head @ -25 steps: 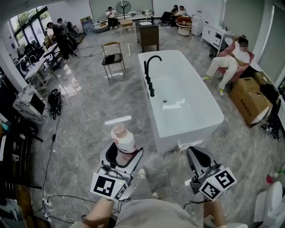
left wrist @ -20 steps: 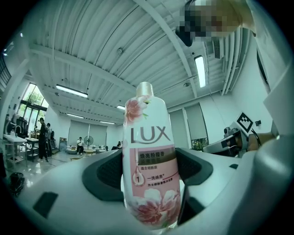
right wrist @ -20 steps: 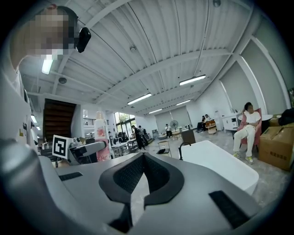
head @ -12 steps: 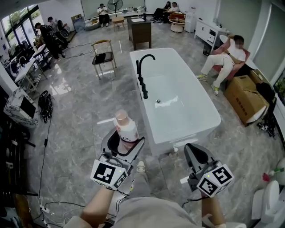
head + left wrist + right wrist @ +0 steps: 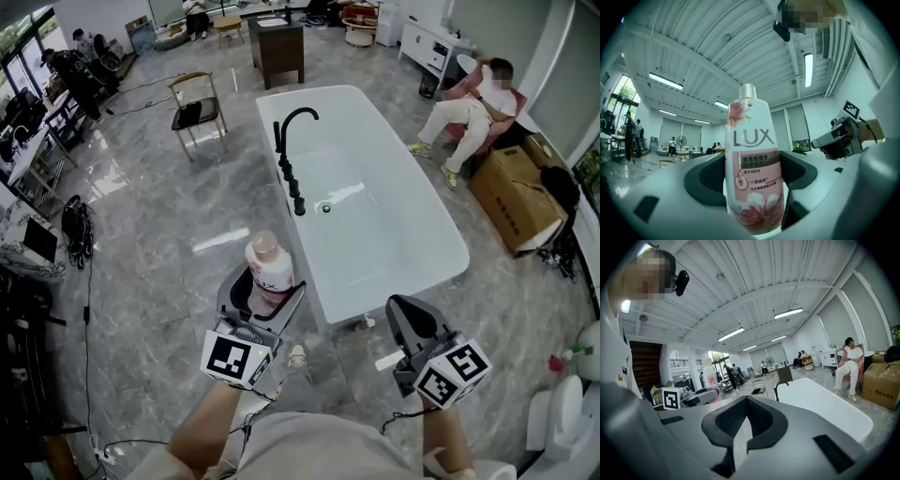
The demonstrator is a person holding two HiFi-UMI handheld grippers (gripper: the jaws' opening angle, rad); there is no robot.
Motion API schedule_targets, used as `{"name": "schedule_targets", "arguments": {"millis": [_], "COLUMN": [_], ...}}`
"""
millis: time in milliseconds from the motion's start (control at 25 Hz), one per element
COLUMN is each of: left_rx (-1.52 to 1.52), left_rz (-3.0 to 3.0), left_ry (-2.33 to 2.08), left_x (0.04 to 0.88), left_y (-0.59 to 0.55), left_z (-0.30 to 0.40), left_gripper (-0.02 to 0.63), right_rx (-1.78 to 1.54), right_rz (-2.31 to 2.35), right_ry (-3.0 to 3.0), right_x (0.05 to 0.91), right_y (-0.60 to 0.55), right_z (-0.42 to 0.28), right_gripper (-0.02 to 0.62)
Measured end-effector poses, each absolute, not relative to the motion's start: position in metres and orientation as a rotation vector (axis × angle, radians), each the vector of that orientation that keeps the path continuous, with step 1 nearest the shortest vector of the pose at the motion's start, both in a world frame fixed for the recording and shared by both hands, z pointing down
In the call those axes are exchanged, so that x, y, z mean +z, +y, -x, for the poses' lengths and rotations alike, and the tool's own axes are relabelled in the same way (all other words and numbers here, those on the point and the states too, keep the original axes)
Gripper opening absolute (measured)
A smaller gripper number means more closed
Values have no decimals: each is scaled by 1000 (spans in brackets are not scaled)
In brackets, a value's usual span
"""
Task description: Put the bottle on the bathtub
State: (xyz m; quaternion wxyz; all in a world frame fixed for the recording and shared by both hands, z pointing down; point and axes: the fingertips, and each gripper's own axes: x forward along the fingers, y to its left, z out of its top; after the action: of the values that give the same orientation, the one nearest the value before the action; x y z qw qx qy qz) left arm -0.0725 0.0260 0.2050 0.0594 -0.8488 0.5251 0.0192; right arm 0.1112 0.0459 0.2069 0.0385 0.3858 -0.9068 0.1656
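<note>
A pink-and-white LUX bottle (image 5: 269, 270) stands upright between the jaws of my left gripper (image 5: 263, 284), which is shut on its lower body. In the left gripper view the bottle (image 5: 752, 164) fills the middle, with the left gripper (image 5: 752, 171) clamped round its label. The white bathtub (image 5: 441, 220) lies ahead and to the right, its near end just beyond both grippers. A black faucet (image 5: 291, 155) rises at its left rim. My right gripper (image 5: 410, 314) is shut and empty, level with the tub's near corner. The right gripper view shows the right gripper (image 5: 745, 401) with pads together and the bathtub (image 5: 825, 411) beyond.
A person (image 5: 464, 112) sits in a pink chair right of the tub, beside a cardboard box (image 5: 511, 192). A wooden chair (image 5: 192, 112) and a dark cabinet (image 5: 279, 47) stand behind the tub. A white toilet (image 5: 562, 422) is at bottom right. Cables trail on the marble floor at left.
Both grippers have moved forward toward the tub, the left one still carrying the bottle. The tub's near end now lies closer to them.
</note>
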Motion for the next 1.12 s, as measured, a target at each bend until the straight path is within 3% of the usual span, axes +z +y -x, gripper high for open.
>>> {"name": "schedule_targets", "arguments": {"millis": [520, 720, 1120], "left_rx": [114, 120, 89], "left_rz": [2692, 2692, 2657], "left_ry": [1377, 1447, 1508], "left_x": [254, 291, 385], "left_y": [-141, -175, -219], "left_z": [74, 77, 67], "left_gripper": [360, 360, 359], "right_rx": [602, 495, 480], "right_rz": [-1320, -1441, -1252], "right_ry": [-2716, -2729, -2776], "right_x": [279, 295, 400], "right_y": [-119, -170, -220], "right_z": [-71, -77, -61], "right_gripper": [29, 29, 29]}}
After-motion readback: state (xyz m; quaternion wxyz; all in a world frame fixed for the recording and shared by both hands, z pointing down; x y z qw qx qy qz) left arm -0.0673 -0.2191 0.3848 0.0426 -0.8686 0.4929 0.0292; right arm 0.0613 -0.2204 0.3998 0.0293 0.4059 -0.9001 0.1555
